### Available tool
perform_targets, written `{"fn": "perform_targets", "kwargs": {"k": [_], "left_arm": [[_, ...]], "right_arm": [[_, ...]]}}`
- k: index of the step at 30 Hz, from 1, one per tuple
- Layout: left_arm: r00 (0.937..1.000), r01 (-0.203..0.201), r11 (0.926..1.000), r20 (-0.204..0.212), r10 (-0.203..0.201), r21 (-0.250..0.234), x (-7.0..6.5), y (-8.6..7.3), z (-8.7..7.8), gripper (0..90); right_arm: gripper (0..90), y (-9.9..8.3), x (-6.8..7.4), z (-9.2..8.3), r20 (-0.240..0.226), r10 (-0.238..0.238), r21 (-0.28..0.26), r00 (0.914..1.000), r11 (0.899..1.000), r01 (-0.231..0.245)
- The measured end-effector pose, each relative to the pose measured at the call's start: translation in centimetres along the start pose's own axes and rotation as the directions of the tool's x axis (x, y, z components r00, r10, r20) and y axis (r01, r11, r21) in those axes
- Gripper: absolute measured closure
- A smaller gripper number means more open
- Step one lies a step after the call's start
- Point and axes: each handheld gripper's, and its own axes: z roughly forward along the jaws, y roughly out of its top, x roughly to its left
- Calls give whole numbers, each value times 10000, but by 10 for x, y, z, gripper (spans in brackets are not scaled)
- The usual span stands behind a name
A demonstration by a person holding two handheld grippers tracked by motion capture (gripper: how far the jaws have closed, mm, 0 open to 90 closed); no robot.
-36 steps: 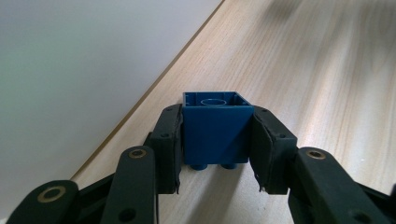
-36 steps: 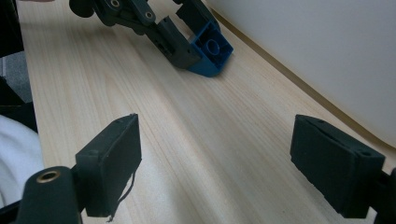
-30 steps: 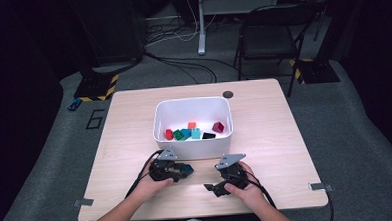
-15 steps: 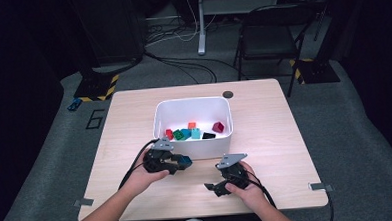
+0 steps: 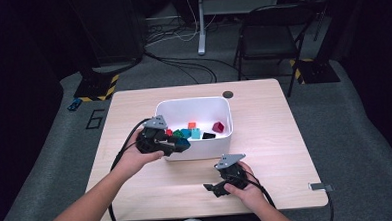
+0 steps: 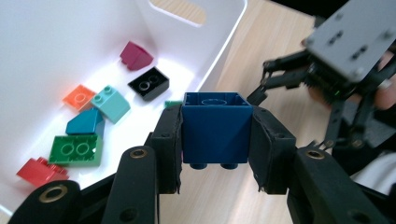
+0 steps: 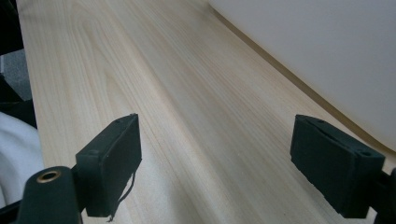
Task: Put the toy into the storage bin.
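My left gripper (image 6: 215, 140) is shut on a dark blue brick (image 6: 216, 133), held studs-down above the near rim of the white bin (image 5: 198, 145). In the high view the left gripper (image 5: 178, 144) hovers at the bin's front left corner. Inside the bin lie a red brick (image 6: 39, 170), a green brick (image 6: 77, 149), a teal brick (image 6: 84, 123), an orange brick (image 6: 79, 96), a light turquoise brick (image 6: 111, 101), a black brick (image 6: 149, 83) and a maroon brick (image 6: 136, 55). My right gripper (image 5: 218, 185) rests low on the table, jaws open (image 7: 215, 168) with nothing between them.
The wooden table (image 5: 280, 137) has bare room to the right of and in front of the bin. A dark round grommet (image 5: 227, 94) sits at the table's far edge. Cables trail from both grippers toward the person. A chair (image 5: 271, 37) stands beyond the table.
My left gripper has risen with the blue brick from the table in front of the bin up to the bin's near rim. The right gripper has stayed put.
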Motion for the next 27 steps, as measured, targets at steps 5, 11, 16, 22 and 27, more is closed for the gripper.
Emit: {"fn": "perform_targets", "kwargs": {"k": [5, 11, 16, 22, 27], "left_arm": [[9996, -232, 9997, -168, 231, -66, -2, 11, -7, 585], [9988, -374, 9992, -332, 370, -115, 1, 25, -12, 585], [9973, -493, 9987, -549, 484, -150, 6, 38, -15, 585], [9961, -485, 9987, -745, 470, -172, 15, 49, -14, 585], [9957, -324, 9992, -877, 302, -231, 26, 55, -10, 585]], "right_arm": [[160, 0, 0, 0, 14, -15, 3, 10000, 10000, 15], [159, 0, 0, 0, 8, -24, 15, 10000, 10000, 24], [160, 0, 0, 0, 13, -15, 16, 10000, 10000, 15], [160, 0, 0, -1, 21, -47, 12, 10000, 10000, 47], [160, 0, -1, -1, 25, -90, -8, 10000, 10000, 90]]}}
